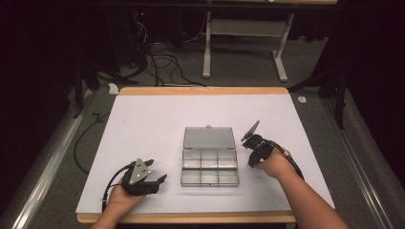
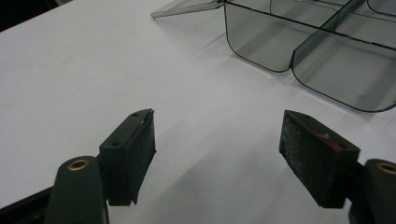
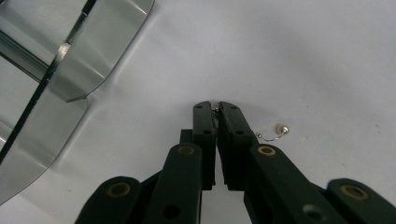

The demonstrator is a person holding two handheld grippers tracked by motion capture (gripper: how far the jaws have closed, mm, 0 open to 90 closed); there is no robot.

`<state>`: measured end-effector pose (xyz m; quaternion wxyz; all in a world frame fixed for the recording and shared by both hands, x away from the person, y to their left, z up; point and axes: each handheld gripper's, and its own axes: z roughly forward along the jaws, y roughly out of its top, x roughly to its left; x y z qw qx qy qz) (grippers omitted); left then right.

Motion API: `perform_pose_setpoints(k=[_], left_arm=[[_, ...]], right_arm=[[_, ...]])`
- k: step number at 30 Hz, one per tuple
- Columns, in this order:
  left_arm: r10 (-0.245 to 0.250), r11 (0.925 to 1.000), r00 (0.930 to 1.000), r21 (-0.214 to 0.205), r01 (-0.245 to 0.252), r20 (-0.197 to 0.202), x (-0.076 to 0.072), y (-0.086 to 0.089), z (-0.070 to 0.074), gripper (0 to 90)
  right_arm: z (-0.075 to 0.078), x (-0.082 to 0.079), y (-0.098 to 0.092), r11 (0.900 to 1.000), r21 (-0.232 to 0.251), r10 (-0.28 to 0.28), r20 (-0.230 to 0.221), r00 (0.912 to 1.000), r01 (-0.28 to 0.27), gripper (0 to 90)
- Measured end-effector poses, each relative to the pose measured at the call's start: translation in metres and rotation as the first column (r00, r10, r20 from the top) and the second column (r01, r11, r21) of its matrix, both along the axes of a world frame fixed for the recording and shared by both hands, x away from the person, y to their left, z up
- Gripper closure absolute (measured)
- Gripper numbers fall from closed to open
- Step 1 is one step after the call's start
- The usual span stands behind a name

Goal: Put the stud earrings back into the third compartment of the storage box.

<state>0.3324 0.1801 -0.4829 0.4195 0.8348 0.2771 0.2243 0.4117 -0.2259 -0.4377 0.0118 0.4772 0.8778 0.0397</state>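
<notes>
A clear plastic compartment box (image 1: 210,162) lies open mid-table, its lid (image 1: 209,137) folded flat behind it. My right gripper (image 1: 250,163) stands just right of the box, tips down on the white surface. In the right gripper view its jaws (image 3: 216,106) are together, and a tiny shiny metal piece (image 3: 215,110) shows pinched at their tips. A small pearl earring (image 3: 281,130) with a wire hook lies on the sheet beside the right jaw. My left gripper (image 1: 157,170) rests left of the box, open, nothing between its pads (image 2: 217,116).
The white sheet (image 1: 143,124) covers the wooden table. The box's rounded compartments (image 2: 327,70) sit a short way ahead of the left gripper, and a corner of the box (image 3: 70,70) is at the left of the right gripper view. Cables and a table frame lie on the floor beyond.
</notes>
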Motion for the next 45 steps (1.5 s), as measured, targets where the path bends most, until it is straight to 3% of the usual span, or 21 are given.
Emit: perform_pose_setpoints(k=[13,18,21,22,30,31,33,45], left_arm=[[-0.002,1.0000,1.0000,0.003,0.002,-0.002,0.000,0.000,0.000,27.5],[0.001,1.0000,1.0000,0.000,-0.001,-0.003,0.000,0.000,0.000,27.4],[0.001,1.0000,1.0000,0.001,-0.001,-0.003,0.000,0.000,0.000,27.5],[0.001,1.0000,1.0000,0.001,-0.001,-0.003,0.000,0.000,0.000,27.4],[0.000,1.0000,1.0000,0.001,0.000,-0.002,0.000,0.000,0.000,27.4],[0.000,1.0000,1.0000,0.000,0.000,-0.003,0.000,0.000,0.000,27.4],[-0.001,1.0000,1.0000,0.000,0.001,-0.003,0.000,0.000,0.000,27.5],[-0.002,1.0000,1.0000,-0.001,0.002,-0.002,0.000,0.000,0.000,27.5]], right_arm=[[0.016,-0.004,-0.001,0.9998,0.019,-0.010,-0.003,0.9999,0.010,86.8],[0.031,-0.007,0.002,0.9996,0.020,0.022,0.008,0.9997,-0.023,86.8],[0.038,-0.010,0.007,0.9997,0.019,0.015,0.004,0.9999,-0.015,86.8],[0.040,-0.010,0.008,0.9991,0.020,0.037,0.012,0.9993,-0.037,86.8],[0.051,-0.011,0.019,0.9976,0.035,0.059,0.021,0.9980,-0.060,86.8],[0.053,-0.012,0.021,0.9984,0.036,0.043,0.015,0.9989,-0.044,86.8],[0.054,-0.010,0.023,0.9963,0.042,0.074,0.028,0.9969,-0.075,86.8],[0.062,-0.008,0.048,0.9923,0.053,0.111,0.026,0.9935,-0.112,86.7]])
